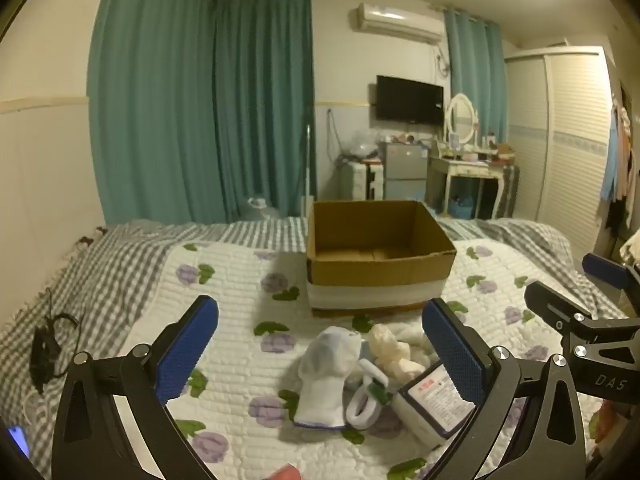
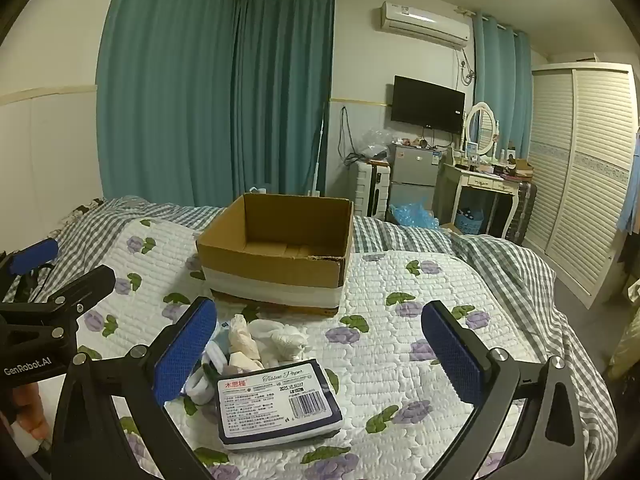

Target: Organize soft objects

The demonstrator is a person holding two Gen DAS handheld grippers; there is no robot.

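**Soft objects ahead of two open grippers, box beyond**

Soft objects lie in a loose pile on the bed (image 2: 400,344), just short of the empty cardboard box (image 2: 280,248). Left gripper (image 1: 320,344): jaws spread wide, empty, framing the white sock (image 1: 326,376), whose long axis runs roughly away from the camera, cuff nearest. Right gripper (image 2: 320,344): jaws likewise wide and empty; the tissue pack (image 2: 278,404) lies low and left of centre, nearer the left finger. A cream bundle (image 2: 244,342) and a white fluffy piece (image 2: 286,342) sit between pack and box. The sock appears best placed for the left gripper, the pack for the right.
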